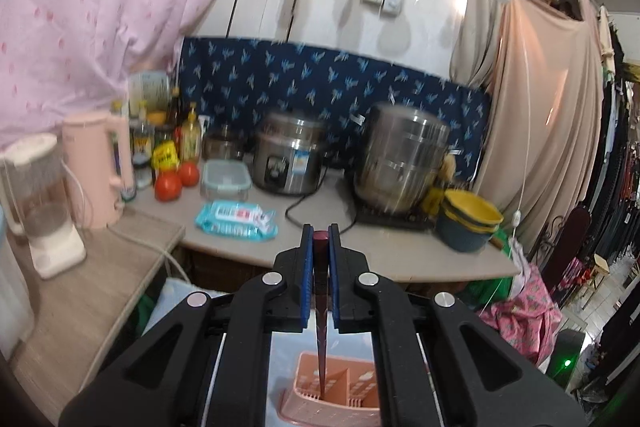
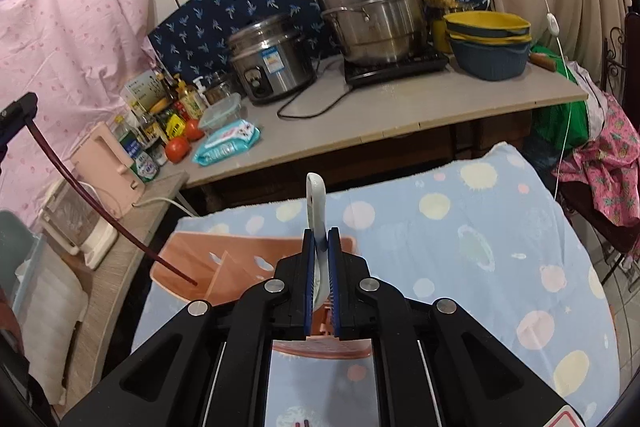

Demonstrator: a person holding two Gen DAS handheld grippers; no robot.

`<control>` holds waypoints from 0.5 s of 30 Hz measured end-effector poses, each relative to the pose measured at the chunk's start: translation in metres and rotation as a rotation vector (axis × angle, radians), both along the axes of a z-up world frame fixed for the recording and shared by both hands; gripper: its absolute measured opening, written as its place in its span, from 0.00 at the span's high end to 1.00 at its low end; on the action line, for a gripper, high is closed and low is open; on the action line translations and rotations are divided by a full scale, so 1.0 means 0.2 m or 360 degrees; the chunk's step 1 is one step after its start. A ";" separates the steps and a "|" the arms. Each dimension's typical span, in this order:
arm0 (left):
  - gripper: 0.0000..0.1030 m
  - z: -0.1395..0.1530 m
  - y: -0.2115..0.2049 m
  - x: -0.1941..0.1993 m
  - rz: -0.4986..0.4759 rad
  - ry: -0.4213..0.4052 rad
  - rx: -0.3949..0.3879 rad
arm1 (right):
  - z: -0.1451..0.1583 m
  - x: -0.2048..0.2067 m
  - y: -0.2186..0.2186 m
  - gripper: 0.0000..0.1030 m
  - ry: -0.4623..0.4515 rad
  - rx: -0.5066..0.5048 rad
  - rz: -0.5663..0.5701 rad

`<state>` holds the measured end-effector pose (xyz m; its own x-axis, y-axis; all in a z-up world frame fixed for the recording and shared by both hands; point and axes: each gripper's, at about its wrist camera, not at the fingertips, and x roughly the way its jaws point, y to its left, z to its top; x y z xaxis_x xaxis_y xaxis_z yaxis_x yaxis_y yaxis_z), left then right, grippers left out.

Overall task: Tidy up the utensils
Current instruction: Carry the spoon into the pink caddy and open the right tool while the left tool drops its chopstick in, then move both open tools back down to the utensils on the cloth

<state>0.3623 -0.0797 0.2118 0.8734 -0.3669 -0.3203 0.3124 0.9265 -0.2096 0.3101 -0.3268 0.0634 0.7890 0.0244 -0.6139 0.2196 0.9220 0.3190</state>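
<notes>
A pink slotted utensil holder (image 2: 192, 259) stands on a light blue dotted blanket (image 2: 460, 227). My left gripper (image 1: 321, 239) is shut on a dark red chopstick (image 1: 321, 311). The chopstick hangs down with its tip inside a compartment of the holder (image 1: 344, 387). The right wrist view shows that left gripper (image 2: 20, 111) at the left edge, with the chopstick (image 2: 100, 211) slanting down into the holder's left compartment. My right gripper (image 2: 321, 239) is shut on a white spoon (image 2: 316, 199) above the holder's right part. The spoon's handle sticks up past the fingertips.
Behind the blanket runs a grey counter (image 2: 400, 107) with a rice cooker (image 2: 272, 59), a steel steamer pot (image 2: 368, 7), stacked yellow and blue bowls (image 2: 488, 43), a wipes pack (image 2: 226, 141) and tomatoes (image 2: 178, 149). A pink kettle (image 1: 100, 163) and a blender (image 1: 40, 203) stand on a lower shelf at left.
</notes>
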 end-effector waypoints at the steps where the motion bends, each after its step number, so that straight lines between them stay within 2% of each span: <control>1: 0.93 -0.03 0.00 0.01 0.0006 0.0020 0.0011 | -0.02 0.01 0.00 0.93 0.0015 0.0001 0.0003; 6: 0.93 -0.16 0.01 0.07 0.0011 0.0116 0.0016 | -0.08 0.02 0.01 0.93 0.0048 -0.0024 -0.0001; 10: 0.93 -0.21 0.00 0.08 0.0017 0.0136 0.0049 | -0.10 0.01 0.02 0.90 0.0039 -0.0022 -0.0020; 11: 0.92 -0.22 0.01 0.07 0.0029 0.0137 0.0053 | -0.10 0.00 0.01 0.86 0.0037 -0.0022 -0.0030; 12: 0.91 -0.23 0.01 0.07 0.0033 0.0142 0.0052 | -0.10 0.00 0.01 0.83 0.0035 -0.0016 -0.0037; 13: 0.82 -0.23 0.02 0.07 0.0033 0.0151 0.0048 | -0.10 -0.01 0.01 0.74 0.0031 -0.0008 -0.0048; 14: 0.78 -0.24 0.03 0.06 0.0040 0.0157 0.0040 | -0.09 -0.03 0.01 0.66 0.0021 -0.0001 -0.0058; 15: 0.69 -0.24 0.04 0.05 0.0053 0.0154 0.0033 | -0.09 -0.04 0.01 0.64 0.0011 0.0000 -0.0064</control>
